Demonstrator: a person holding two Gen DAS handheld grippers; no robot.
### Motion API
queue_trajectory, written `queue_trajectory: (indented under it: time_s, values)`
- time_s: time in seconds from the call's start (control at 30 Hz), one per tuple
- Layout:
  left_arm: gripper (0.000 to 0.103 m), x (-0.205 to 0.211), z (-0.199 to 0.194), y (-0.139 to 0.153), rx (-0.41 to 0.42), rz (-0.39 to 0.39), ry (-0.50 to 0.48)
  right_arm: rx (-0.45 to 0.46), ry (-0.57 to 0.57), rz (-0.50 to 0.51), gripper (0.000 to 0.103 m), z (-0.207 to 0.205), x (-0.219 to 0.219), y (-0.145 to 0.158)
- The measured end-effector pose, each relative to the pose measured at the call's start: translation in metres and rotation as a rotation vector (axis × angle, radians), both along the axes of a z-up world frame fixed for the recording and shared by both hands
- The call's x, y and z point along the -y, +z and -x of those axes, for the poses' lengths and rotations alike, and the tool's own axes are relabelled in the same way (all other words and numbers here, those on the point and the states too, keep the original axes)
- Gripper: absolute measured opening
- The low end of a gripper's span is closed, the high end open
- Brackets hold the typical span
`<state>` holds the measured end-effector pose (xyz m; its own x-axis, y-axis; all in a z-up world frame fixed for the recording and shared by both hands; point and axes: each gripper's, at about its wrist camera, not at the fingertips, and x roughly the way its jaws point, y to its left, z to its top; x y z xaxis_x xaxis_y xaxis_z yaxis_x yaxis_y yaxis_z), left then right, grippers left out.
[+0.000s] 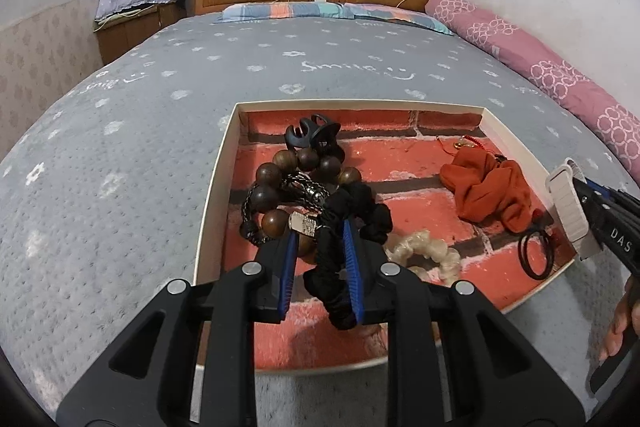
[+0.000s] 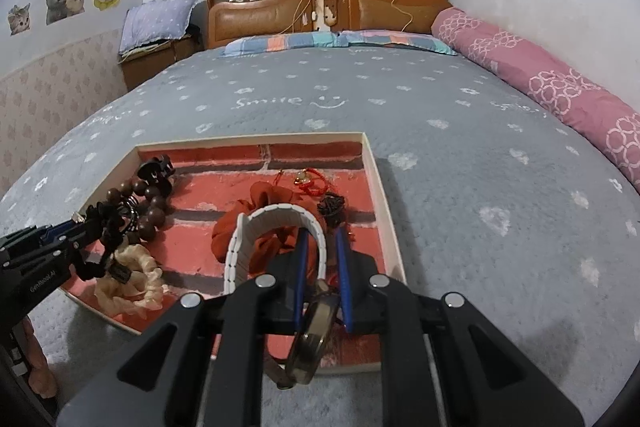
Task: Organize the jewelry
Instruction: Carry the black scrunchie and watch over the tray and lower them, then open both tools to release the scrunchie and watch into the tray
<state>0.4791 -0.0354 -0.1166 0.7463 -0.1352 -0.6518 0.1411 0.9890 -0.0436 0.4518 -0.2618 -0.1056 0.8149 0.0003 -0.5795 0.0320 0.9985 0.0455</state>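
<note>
— Item one, left tool?

— My left tool [image 1: 320, 247] is clamped on the black scrunchie [image 1: 352, 211], which hangs between its blue pads over the near left part of the shallow box [image 1: 216, 187]. Wooden bead bracelet [image 1: 280, 179] and black hair claw [image 1: 310, 135] lie just beyond the tips.

— Item two, right tool?

— My right tool [image 2: 322, 255] grips the white-strapped watch [image 2: 272, 231]; the strap arcs up left of the fingers, the dial hangs near the camera. Orange scrunchie [image 2: 256, 223] lies directly below, cream scrunchie [image 2: 128, 283] to the left. Box rests on the grey bed [image 2: 480, 187].
</note>
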Motion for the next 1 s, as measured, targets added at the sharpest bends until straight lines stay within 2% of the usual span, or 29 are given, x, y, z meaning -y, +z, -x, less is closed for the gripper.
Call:
queue_trajectory:
  time_s: [0.17,0.27,0.4,0.6,0.7,0.83,0.9,1.0]
  values:
    - [0.022,0.002,-0.005,-0.008,-0.024,-0.003,-0.004,-0.013,0.005,0.025,0.014,-0.005,-0.003,-0.006]
    - [0.025,0.001,-0.006,-0.01,-0.029,-0.009,0.008,-0.034,0.011,-0.003,0.014,-0.005,-0.001,-0.008]
    - [0.027,-0.003,-0.007,-0.013,-0.044,0.004,0.017,-0.02,0.008,0.046,0.014,-0.002,-0.01,-0.007]
    - [0.028,-0.005,-0.006,-0.014,-0.04,0.001,0.032,0.033,-0.016,0.024,0.014,-0.002,-0.006,-0.005]
    - [0.029,-0.003,-0.004,-0.014,-0.034,-0.015,0.03,-0.012,-0.007,0.015,0.014,-0.008,-0.004,-0.014]
    - [0.039,-0.002,-0.004,-0.013,-0.033,-0.016,0.033,-0.033,-0.003,0.026,0.015,-0.011,-0.007,-0.016]
    - [0.048,-0.004,-0.004,-0.013,-0.031,-0.011,0.038,-0.052,-0.005,0.042,0.015,-0.011,-0.009,-0.019]
    - [0.056,-0.005,-0.003,-0.011,-0.027,-0.007,0.041,-0.068,-0.004,0.035,0.019,-0.009,-0.008,-0.02]
